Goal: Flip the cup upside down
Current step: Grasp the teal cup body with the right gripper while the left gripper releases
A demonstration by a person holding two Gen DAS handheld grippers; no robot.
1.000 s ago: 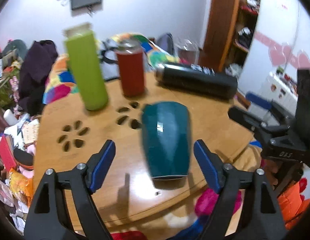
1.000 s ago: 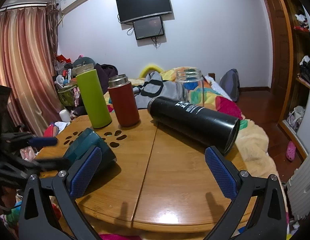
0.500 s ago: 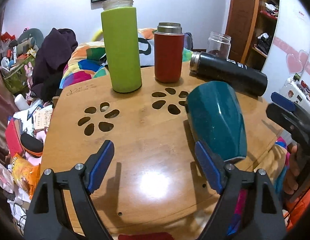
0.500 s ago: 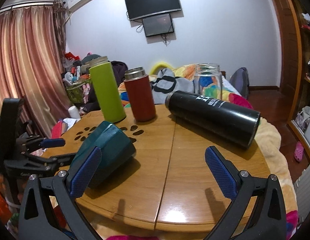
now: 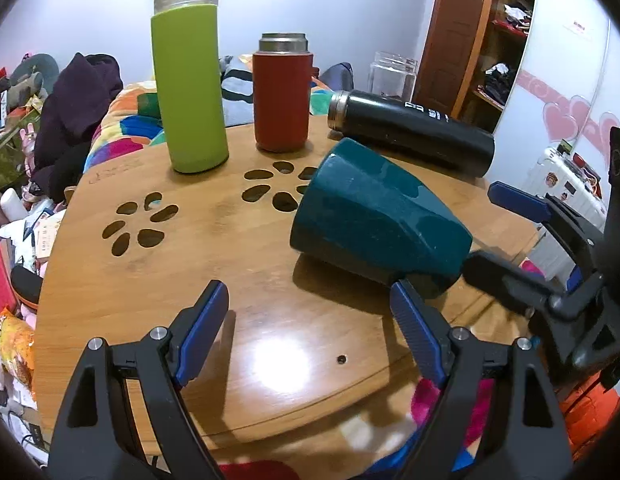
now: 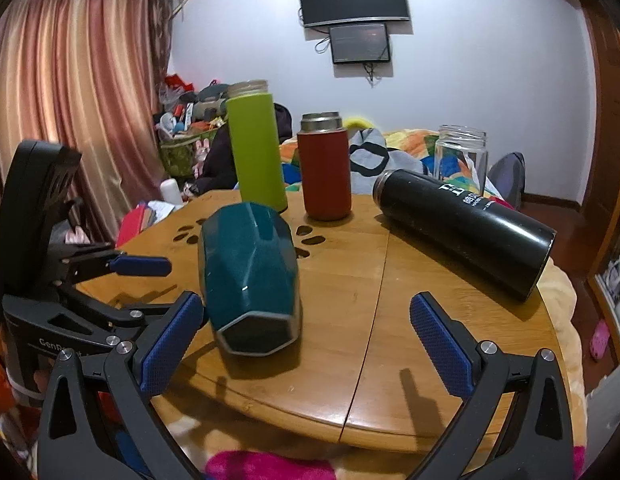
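Note:
A dark teal faceted cup (image 5: 373, 220) lies on its side on the round wooden table (image 5: 230, 280). In the right wrist view the cup (image 6: 250, 272) points its flat base toward the camera. My left gripper (image 5: 310, 332) is open and empty, with the cup just ahead of its right finger. My right gripper (image 6: 306, 348) is open and empty, and the cup lies just ahead of its left finger (image 6: 170, 344). Each gripper shows in the other's view, the right one (image 5: 529, 232) beside the cup and the left one (image 6: 122, 280) at the cup's left.
A tall green bottle (image 5: 188, 92) and a red flask (image 5: 282, 92) stand upright at the back of the table. A black flask (image 5: 409, 132) lies on its side behind the cup. A clear glass jar (image 6: 461, 156) stands beyond it. Flower-shaped cutouts (image 5: 140, 228) pierce the tabletop.
The cup has turned on the table and now lies across the left wrist view. Both grippers have shifted around it and stayed open. The right gripper has come closer to the cup.

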